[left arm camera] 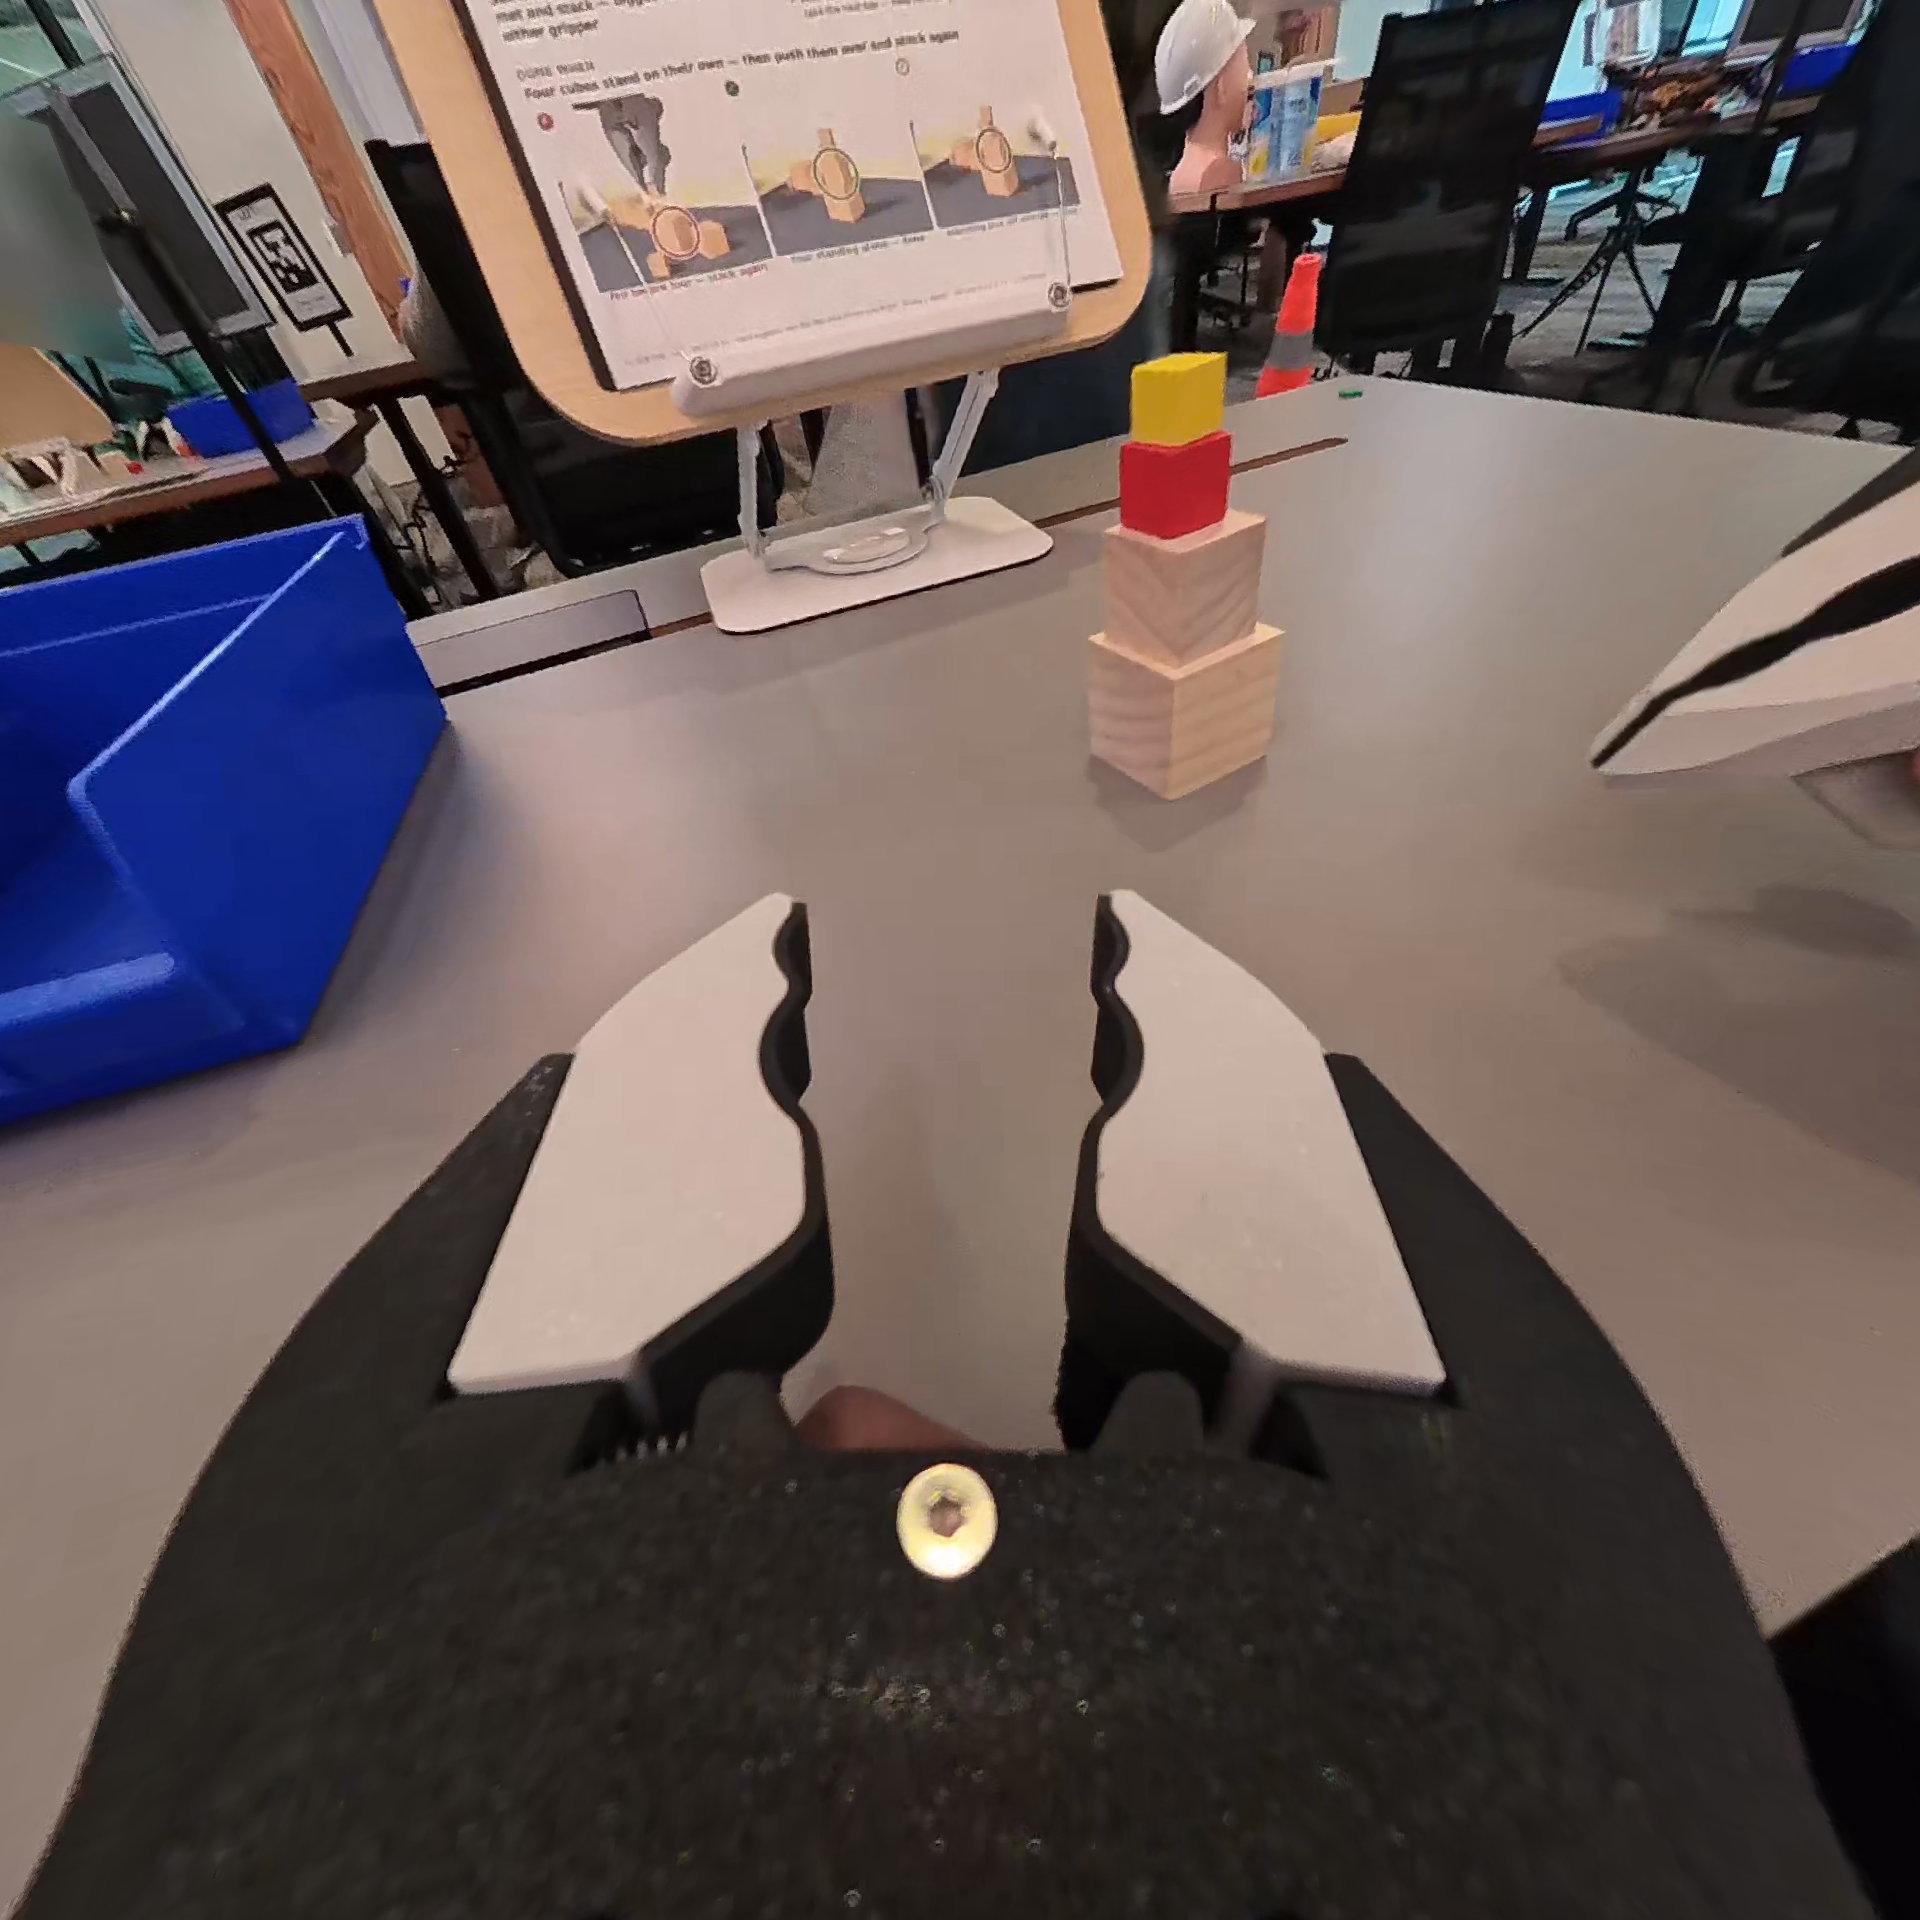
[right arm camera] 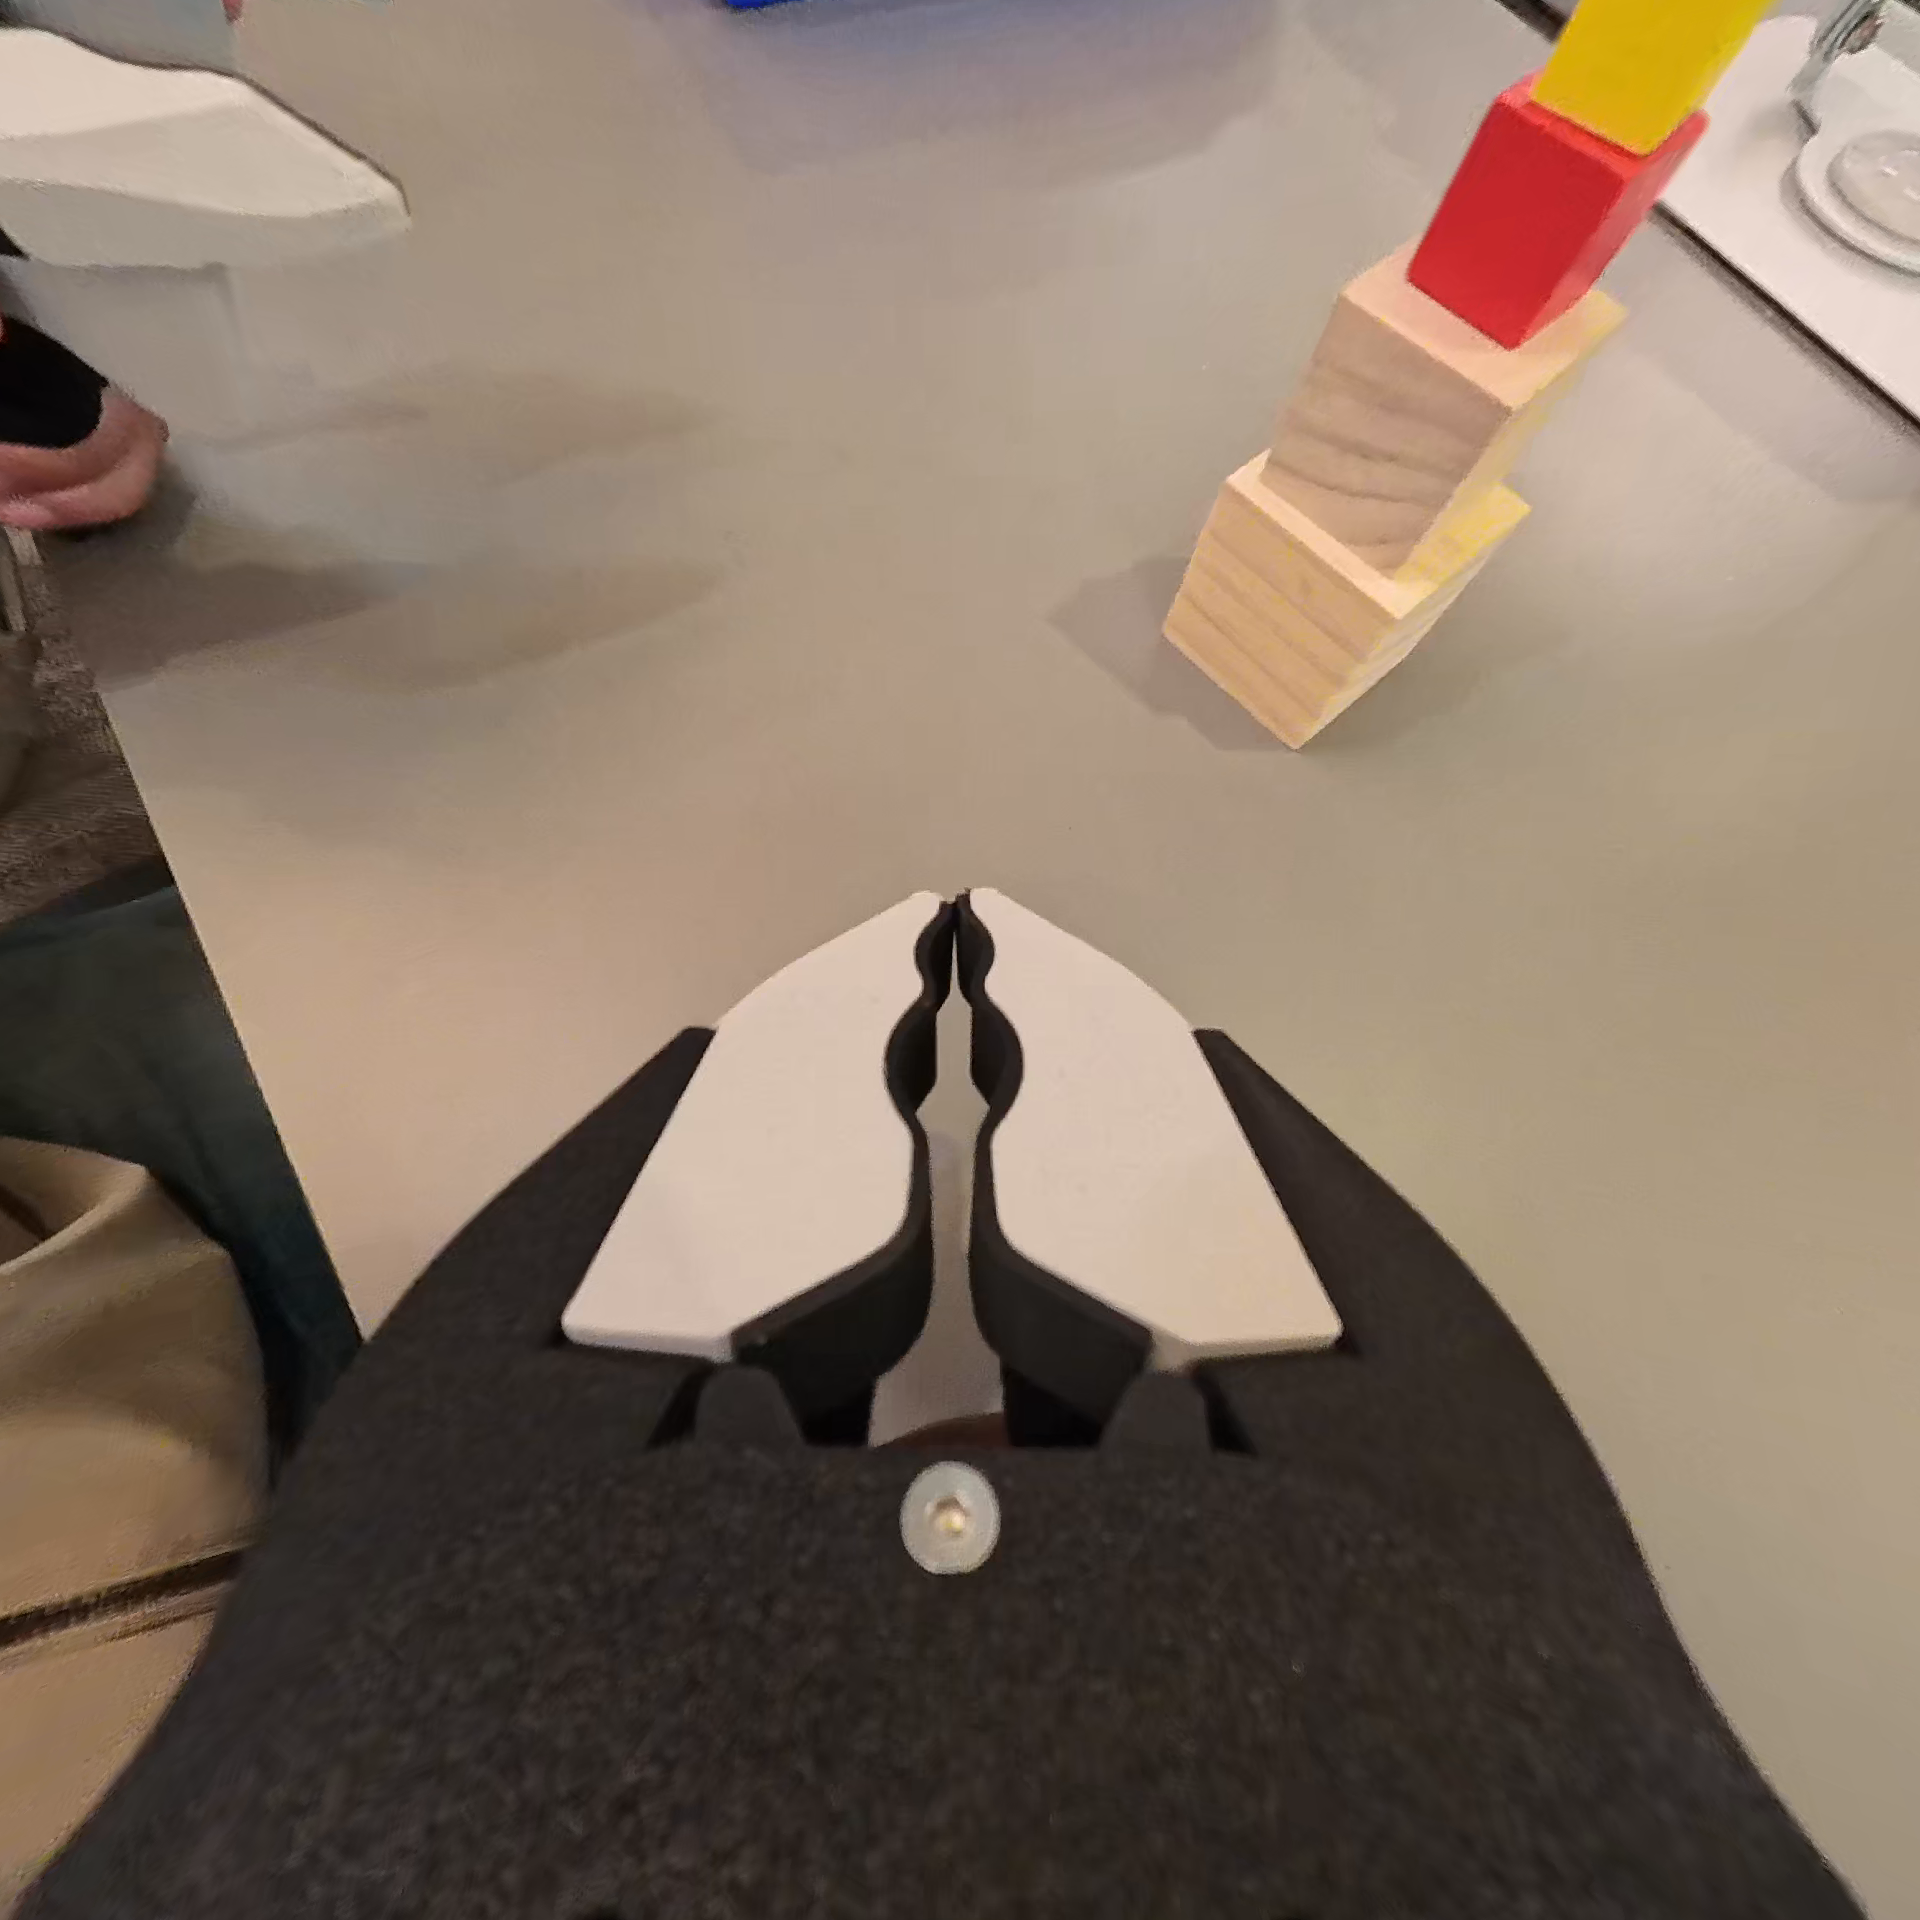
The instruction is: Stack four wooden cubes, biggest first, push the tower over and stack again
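The left hand-held gripper (left arm camera: 948, 914) is spread wide; the right hand-held gripper (right arm camera: 954, 902) is pressed together. The tower (left arm camera: 1182, 582) stands at one o'clock on the bench (left arm camera: 1455, 1039).

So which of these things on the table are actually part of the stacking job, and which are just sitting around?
Part of the job:
- yellow cube, top
- red cube
- smaller plain wooden cube
- largest plain wooden cube, bottom
- left gripper, open
- right gripper, shut

Just lying about:
- blue bin
- instruction sheet stand
- orange cone
- white hard hat
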Motion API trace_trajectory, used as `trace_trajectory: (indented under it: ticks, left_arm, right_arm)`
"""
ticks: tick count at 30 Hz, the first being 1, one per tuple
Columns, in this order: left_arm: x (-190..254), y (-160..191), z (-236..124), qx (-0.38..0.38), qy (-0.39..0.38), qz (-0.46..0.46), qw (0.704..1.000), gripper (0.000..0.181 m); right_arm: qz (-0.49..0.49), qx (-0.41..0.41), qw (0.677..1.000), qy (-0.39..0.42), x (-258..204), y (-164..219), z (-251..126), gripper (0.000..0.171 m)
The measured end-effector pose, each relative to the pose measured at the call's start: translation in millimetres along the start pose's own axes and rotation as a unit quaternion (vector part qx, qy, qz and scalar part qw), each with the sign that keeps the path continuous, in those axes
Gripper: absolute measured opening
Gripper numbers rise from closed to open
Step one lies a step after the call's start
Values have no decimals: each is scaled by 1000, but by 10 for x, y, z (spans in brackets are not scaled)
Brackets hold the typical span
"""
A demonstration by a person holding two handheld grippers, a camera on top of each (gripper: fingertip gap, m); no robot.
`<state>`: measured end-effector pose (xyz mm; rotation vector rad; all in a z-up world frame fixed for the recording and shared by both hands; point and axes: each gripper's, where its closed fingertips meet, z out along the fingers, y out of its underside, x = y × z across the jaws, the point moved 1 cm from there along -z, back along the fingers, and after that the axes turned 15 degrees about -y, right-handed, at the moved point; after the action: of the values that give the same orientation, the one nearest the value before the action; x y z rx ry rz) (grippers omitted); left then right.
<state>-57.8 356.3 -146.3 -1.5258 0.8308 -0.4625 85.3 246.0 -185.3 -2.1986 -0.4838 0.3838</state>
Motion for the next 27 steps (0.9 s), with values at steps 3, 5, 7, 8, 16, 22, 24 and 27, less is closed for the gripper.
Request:
trace_trajectory:
  ticks: [3,5,7,8,16,22,24,27]
  left_arm:
    - [-35,24,30,-10,3,-8,1000,51]
    - [-53,43,52,-21,5,-19,1000,51]
    - [-56,63,70,-31,11,-26,999,52]
    - [-55,68,75,-34,13,-28,999,52]
    - [-8,102,90,-39,4,3,999,53]
    - [-24,37,35,-9,-7,7,1000,51]
    - [-40,29,28,-7,-7,1,1000,50]
    - [-43,43,45,-17,4,-11,1000,50]
  right_arm:
    - [-4,-12,1000,0,-16,32,58,0]
    - [-2,-18,1000,-3,-40,62,90,0]
    - [-3,-24,1000,-3,-56,92,105,0]
    - [-4,-28,1000,-2,-64,106,104,0]
    - [-19,-48,999,15,-10,176,-67,0]
    - [-32,-133,990,18,100,464,-265,0]
    - [-36,-172,984,23,184,596,-330,0]
    - [-32,-220,974,37,439,689,-326,0]
